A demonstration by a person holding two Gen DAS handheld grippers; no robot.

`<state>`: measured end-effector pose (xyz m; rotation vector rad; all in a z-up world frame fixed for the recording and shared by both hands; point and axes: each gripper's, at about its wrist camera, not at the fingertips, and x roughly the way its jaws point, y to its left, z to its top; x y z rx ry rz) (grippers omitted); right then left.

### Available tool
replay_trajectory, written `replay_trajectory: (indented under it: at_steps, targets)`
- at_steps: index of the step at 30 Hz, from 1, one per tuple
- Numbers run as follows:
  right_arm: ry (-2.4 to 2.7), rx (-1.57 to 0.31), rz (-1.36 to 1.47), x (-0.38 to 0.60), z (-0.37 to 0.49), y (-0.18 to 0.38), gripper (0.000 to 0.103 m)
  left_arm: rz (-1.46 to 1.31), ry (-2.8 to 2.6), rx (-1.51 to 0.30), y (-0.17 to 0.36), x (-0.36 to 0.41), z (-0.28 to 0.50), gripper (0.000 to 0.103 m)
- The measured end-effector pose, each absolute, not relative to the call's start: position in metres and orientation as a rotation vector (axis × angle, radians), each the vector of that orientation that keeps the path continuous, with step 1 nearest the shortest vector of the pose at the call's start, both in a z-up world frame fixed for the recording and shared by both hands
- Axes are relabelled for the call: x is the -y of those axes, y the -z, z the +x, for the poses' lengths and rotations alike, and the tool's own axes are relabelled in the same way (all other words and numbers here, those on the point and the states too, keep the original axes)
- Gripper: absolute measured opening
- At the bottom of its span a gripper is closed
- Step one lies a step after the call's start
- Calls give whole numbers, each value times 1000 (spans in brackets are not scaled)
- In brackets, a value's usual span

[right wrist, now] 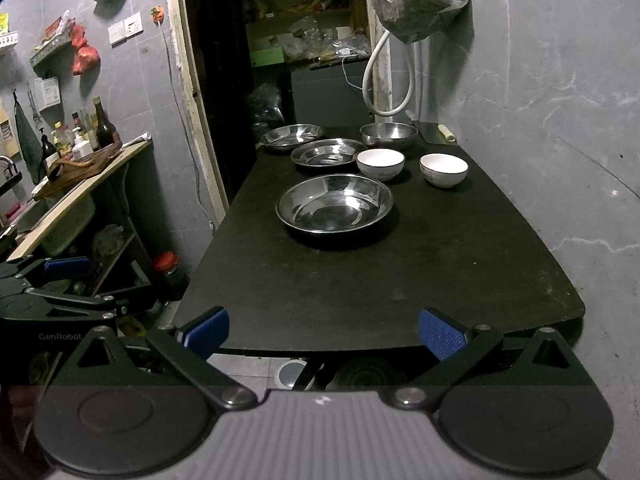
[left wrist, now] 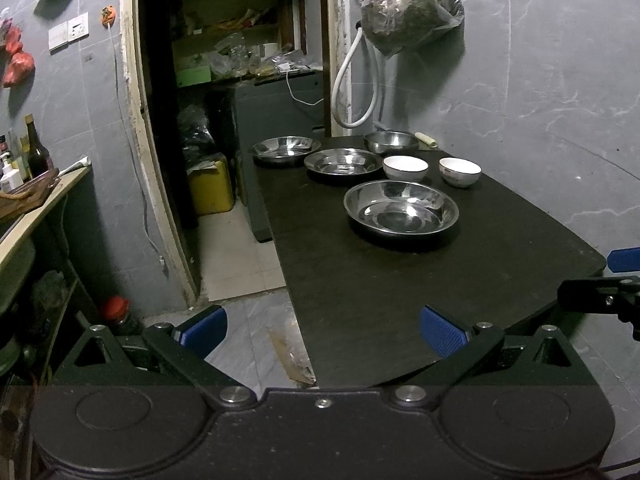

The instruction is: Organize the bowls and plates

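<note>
Dishes sit unstacked toward the table's [right wrist: 360,280] far end: three steel plates [right wrist: 335,208], a steel bowl [right wrist: 389,135], two white bowls [right wrist: 380,163]. Left gripper [left wrist: 323,330] and right gripper [right wrist: 324,330] hover at the near edge, jaws wide, empty, apparently before any pick. Bare tabletop between leaves stacking room.

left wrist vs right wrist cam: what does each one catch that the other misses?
Only the left wrist view shows the yellow jerrycan on the floor inside the doorway.

Only the right wrist view shows the wall rack and the hanging dark cloth at far left.

Both show the black table, three steel plates, the nearest, a steel bowl, two white bowls, and both grippers, left gripper and right gripper, open and empty.
</note>
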<state>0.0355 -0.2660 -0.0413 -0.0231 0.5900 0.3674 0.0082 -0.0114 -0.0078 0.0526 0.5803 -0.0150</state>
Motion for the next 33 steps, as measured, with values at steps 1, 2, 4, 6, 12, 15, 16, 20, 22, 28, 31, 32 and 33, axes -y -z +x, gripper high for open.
replay_trajectory:
  at_steps: [1,2,4,6,12,15,16,20,22,28,31,32,33]
  targets:
    - [-367,-590,-23,266,36,41,103,53,16,-580,8,11,8,102]
    - [-367,-590,-22,266,36,41,103,53,15,-581,8,11,8,102]
    - [-366,-591,-21,266,35,41,103,52,15,-581,8,10,8,102]
    - [-366,-591,-22,266,35,41,103,52,15,-582,8,10,8,102]
    - [-366,-596,-21,265,37,44,103,52,15,-586,10,10,9,102]
    - [-366,-599,-19,265,38,44,103,53,16,-591,10,9,9,102]
    - [-366,-600,-18,265,38,44,103,53,17,-592,10,9,9,102]
    - [-366,-601,-17,266,38,44,103,56,17,-597,10,10,12,102]
    - [-366,-602,-15,265,38,44,103,57,16,-599,10,10,12,102]
    - [-371,-614,-17,264,44,44,103,57,12,-612,10,11,19,102]
    - [-374,-625,-19,263,48,45,103,55,10,-622,11,10,23,102]
    - [-374,-629,-18,263,50,45,103,54,10,-624,11,11,24,102]
    - [-374,-633,-18,263,51,45,103,54,10,-628,12,11,25,102]
